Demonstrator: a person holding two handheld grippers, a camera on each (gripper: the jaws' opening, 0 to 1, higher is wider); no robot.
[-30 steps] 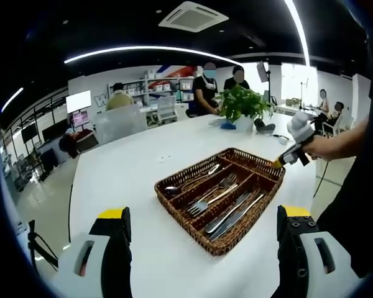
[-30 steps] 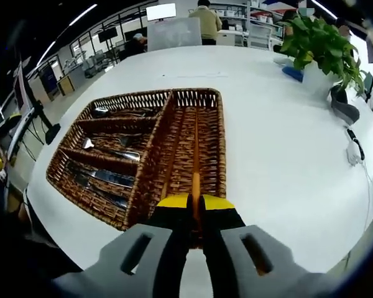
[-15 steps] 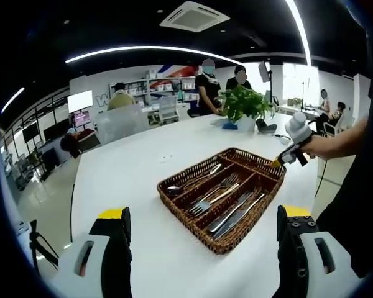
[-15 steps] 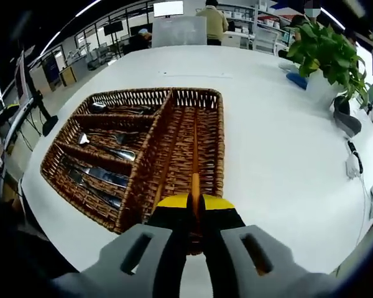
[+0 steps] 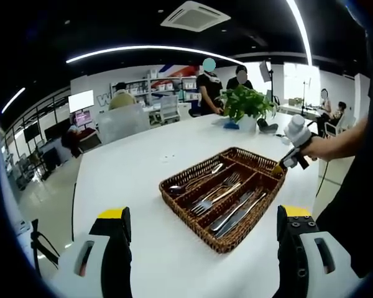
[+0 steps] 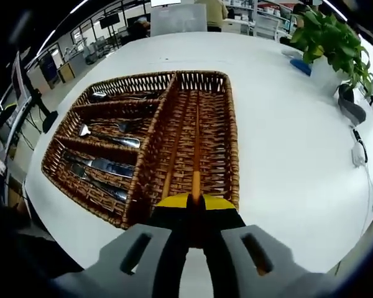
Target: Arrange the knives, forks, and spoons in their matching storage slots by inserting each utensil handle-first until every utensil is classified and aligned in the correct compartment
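The right gripper [image 6: 196,202] sits at the bottom centre of the right gripper view with its jaws clenched together, and a thin orange-brown strip rises between the tips; whether this is a held stick or the basket's own rim or divider cannot be told. The wicker basket [image 6: 227,155] lies directly ahead of and touching those tips, with its long empty compartment running straight up the frame in line with the jaws. To the left of that compartment, three cross slots run toward the left edge: spoons [image 6: 115,95] in the upper one, forks [image 6: 109,138] in the middle, knives [image 6: 99,171] in the lowest. All utensils seen appear already sorted. The right gripper is plainly the nearer hand. The left gripper [image 5: 202,233] stands released, jaws wide apart at the bottom corners of its view, well back from the basket. That view adds the right gripper meeting the basket's far right corner, the white table [image 5: 124,174], and a potted plant [image 5: 244,105] beyond.
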